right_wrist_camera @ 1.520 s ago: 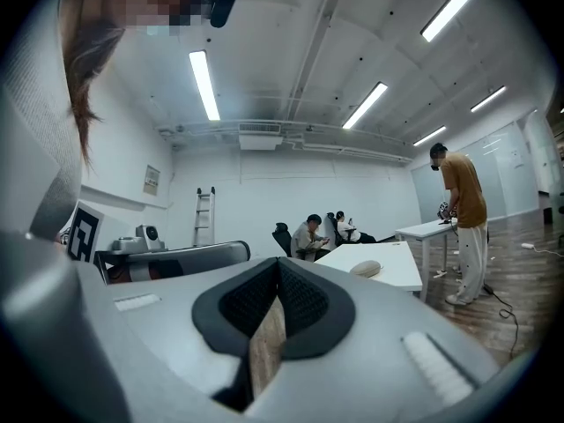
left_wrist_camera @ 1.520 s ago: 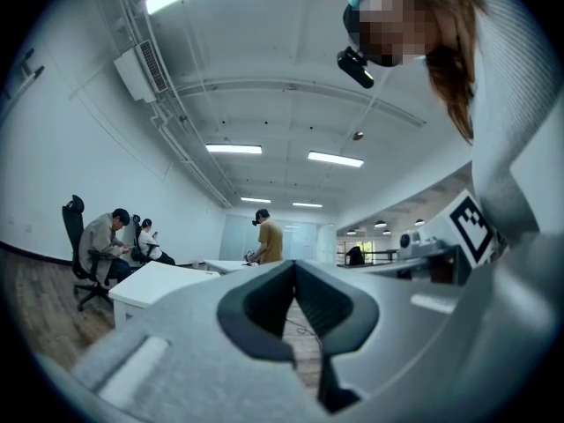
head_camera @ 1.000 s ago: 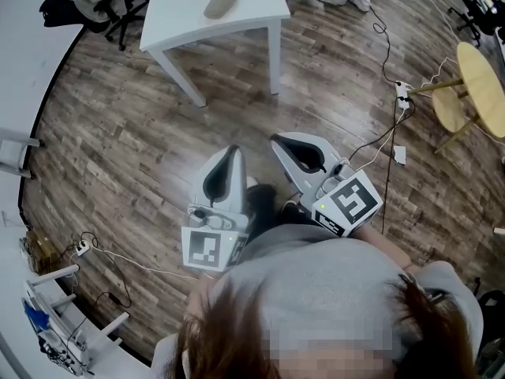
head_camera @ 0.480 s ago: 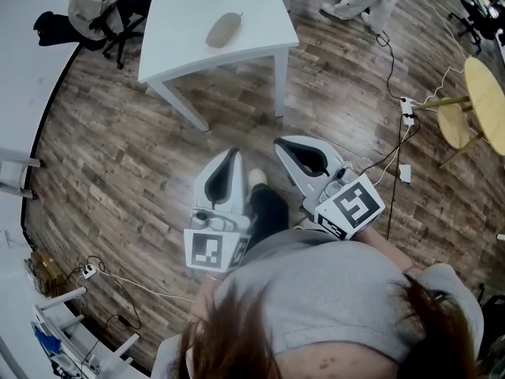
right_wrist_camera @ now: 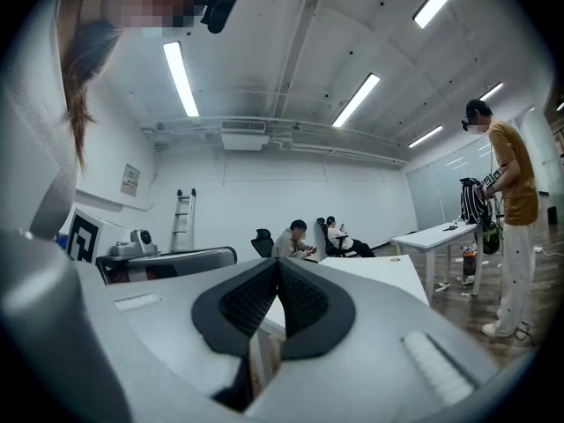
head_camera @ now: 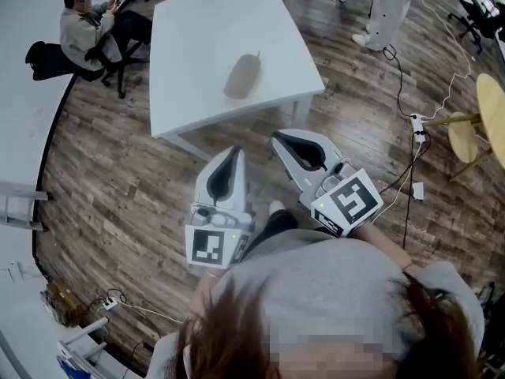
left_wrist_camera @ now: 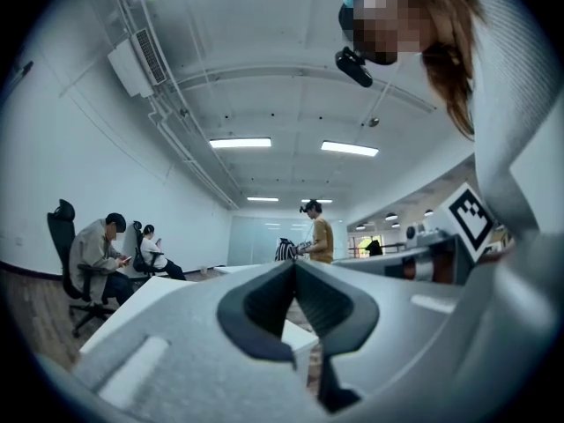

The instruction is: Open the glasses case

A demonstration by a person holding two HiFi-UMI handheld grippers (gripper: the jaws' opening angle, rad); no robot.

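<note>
— Surface and room?
— Wood floor [head_camera: 118, 172]; white table [head_camera: 197, 69]. A closed glasses case [head_camera: 242, 76] lies on it, contents unseen.
— Claws?
— Left gripper [head_camera: 233, 150], right gripper [head_camera: 278, 137]: jaws together, empty, well apart from the case.

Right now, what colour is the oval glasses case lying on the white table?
The oval glasses case is plain grey-brown; best in the head view.

A white table [head_camera: 197, 69] stands on a wood-plank floor [head_camera: 118, 172], round wooden tables [head_camera: 495, 117] to its right, strip lights [right_wrist_camera: 179, 77] overhead.
</note>
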